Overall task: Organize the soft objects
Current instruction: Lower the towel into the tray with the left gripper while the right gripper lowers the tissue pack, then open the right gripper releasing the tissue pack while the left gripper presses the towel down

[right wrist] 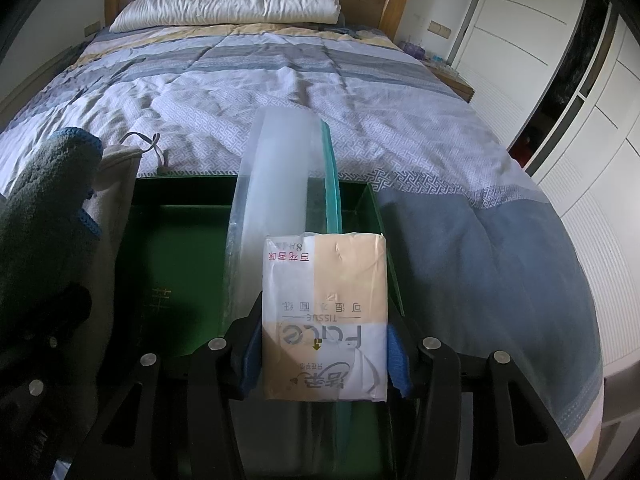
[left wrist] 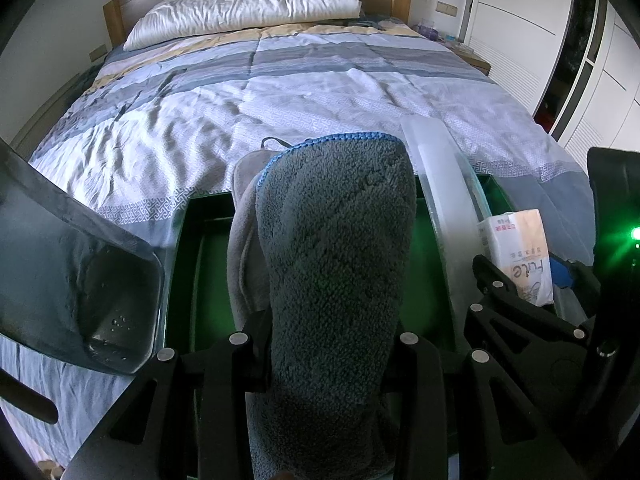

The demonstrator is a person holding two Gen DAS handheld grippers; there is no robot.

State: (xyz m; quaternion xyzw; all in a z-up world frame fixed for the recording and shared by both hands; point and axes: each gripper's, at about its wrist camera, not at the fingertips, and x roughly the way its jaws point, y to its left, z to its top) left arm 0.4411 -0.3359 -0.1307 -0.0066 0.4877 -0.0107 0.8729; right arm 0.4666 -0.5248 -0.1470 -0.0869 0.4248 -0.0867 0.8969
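Two grippers hover over a green box (right wrist: 176, 256) on a bed (right wrist: 320, 92): left gripper (left wrist: 328, 344) clamps a grey towel (left wrist: 336, 240); right gripper (right wrist: 324, 354) clamps a tissue pack (right wrist: 324, 312).

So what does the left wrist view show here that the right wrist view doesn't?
Only the left wrist view shows the left tongs clamped on the grey towel and a dark lid at the left edge. Only the right wrist view shows the tissue pack's printed face. Both show the pack held by the right tongs, the green box, clear divider and bed.
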